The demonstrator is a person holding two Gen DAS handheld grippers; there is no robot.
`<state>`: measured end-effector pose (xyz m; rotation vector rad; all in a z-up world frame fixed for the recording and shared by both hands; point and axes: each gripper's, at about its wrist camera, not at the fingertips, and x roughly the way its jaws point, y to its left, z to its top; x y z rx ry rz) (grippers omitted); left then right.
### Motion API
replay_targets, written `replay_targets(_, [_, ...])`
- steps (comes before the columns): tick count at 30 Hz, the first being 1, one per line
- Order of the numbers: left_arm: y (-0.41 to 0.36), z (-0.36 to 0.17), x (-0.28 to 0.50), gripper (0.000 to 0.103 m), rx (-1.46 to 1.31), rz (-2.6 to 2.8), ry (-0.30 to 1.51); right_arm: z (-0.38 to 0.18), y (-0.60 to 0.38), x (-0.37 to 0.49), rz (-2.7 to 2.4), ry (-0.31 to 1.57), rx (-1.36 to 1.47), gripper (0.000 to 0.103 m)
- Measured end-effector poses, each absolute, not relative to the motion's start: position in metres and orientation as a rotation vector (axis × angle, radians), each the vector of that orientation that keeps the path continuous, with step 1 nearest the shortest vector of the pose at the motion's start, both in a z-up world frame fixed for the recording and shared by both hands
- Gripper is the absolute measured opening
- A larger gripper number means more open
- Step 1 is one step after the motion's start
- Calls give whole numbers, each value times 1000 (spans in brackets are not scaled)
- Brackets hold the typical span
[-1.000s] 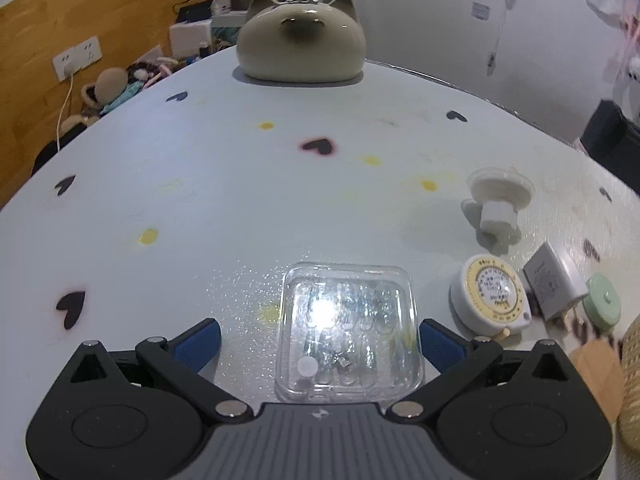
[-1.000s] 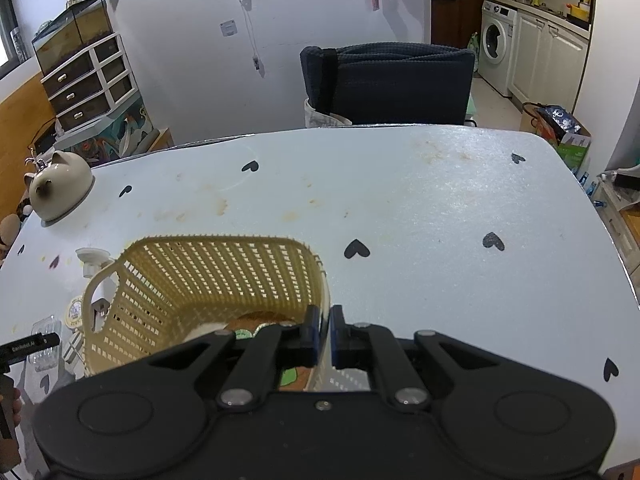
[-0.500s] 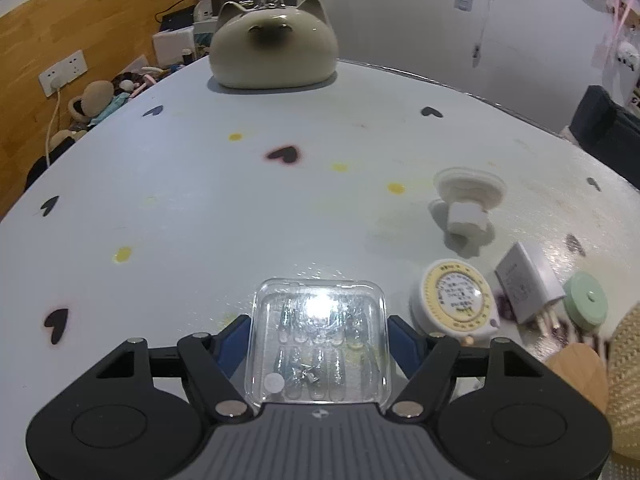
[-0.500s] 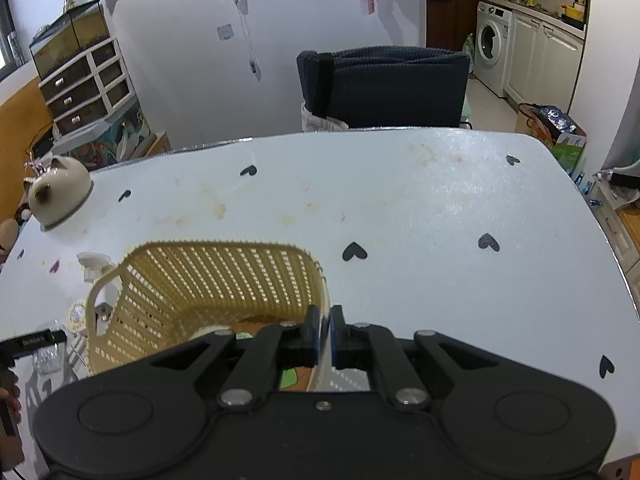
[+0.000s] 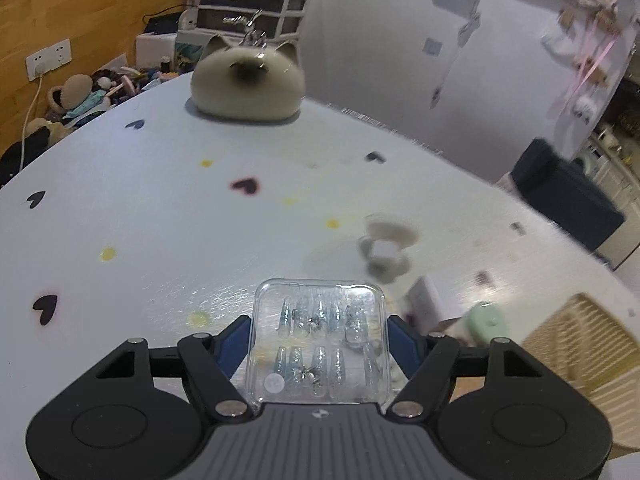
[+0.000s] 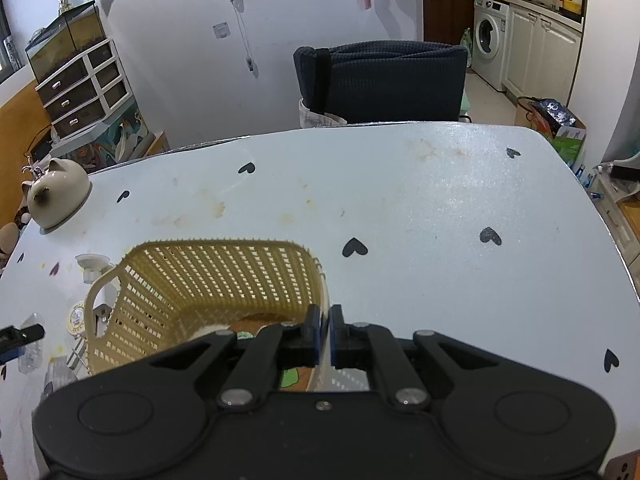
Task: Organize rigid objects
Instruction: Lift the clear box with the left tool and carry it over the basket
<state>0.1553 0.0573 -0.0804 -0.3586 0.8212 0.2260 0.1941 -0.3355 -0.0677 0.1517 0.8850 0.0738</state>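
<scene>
Both our grippers grip: left gripper (image 5: 318,344) clamps the clear square plastic case (image 5: 318,340); right gripper (image 6: 324,332) pinches the yellow lattice plastic basket (image 6: 208,292) rim.

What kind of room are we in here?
Probably a lived-in home, a dining area beside a kitchen or laundry nook: a white front-loading washing machine, a white heart-patterned table and a drawer cabinet.

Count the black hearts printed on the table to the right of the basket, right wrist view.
4: one heart beside the basket, one further right, one near the far edge, one at the near right edge. The right tool may hide more.
</scene>
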Motion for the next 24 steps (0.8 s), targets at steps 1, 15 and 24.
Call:
replay_targets(1, [55, -75, 154, 73, -363, 212, 814, -68, -336, 194, 74, 884, 153, 5])
replay_targets(15, [-56, -28, 184, 73, -299, -172, 791, -68, -336, 194, 74, 881, 153, 5])
replay_targets(24, [-135, -36, 213, 73, -256, -362, 854, -69, -335, 192, 65, 874, 151, 4])
